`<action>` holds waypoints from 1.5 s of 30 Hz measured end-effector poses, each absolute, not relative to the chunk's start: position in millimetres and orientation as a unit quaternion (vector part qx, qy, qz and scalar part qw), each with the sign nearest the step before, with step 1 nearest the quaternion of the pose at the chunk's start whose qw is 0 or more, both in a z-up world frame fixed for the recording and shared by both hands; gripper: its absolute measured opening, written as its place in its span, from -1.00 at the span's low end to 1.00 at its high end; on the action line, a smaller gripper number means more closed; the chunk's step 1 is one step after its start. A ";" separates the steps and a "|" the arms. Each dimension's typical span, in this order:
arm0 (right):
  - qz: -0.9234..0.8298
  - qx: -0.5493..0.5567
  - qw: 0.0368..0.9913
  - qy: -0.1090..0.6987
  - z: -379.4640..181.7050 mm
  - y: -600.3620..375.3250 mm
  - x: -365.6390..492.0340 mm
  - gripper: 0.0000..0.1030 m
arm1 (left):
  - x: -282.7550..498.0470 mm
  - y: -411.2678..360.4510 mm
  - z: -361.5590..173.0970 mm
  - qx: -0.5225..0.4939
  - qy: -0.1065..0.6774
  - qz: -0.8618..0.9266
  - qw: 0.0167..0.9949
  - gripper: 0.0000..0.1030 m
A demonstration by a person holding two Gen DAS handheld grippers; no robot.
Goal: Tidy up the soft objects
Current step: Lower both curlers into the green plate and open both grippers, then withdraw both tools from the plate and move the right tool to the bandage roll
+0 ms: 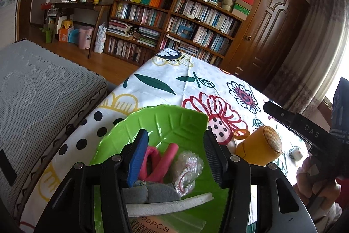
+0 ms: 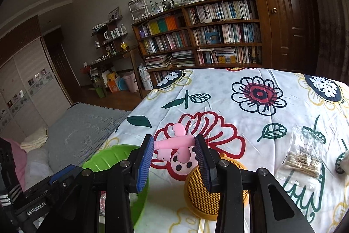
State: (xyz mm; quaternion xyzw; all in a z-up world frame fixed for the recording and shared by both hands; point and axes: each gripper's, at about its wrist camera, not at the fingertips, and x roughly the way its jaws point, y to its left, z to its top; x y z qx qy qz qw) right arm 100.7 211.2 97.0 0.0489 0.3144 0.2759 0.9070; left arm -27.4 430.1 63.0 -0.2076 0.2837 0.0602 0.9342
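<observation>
A green leaf-shaped plate [image 1: 174, 121] lies on the flowered cloth and holds pink foam rollers [image 1: 168, 156], a crinkled clear plastic bundle [image 1: 189, 165], a grey cloth [image 1: 152, 192] and a white pad [image 1: 174, 204]. My left gripper [image 1: 175, 134] hovers open just above these, gripping nothing. In the right wrist view my right gripper [image 2: 173, 141] is shut on a pale pink soft piece [image 2: 174, 142], held crosswise in the air above the cloth, just right of the plate's rim [image 2: 109, 158].
A yellow round speaker [image 1: 261, 145] stands right of the plate, under my right gripper. An orange ring [image 1: 242, 133] lies beside it. A clear bag of cotton swabs [image 2: 305, 156] rests at right. A grey mattress [image 1: 43, 91] borders the table's left edge.
</observation>
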 end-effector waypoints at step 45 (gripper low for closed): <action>0.382 -0.002 0.849 0.365 42.2 266.3 15.9 -0.08 | -43.9 455.5 79.4 -0.241 0.248 0.093 0.934 0.17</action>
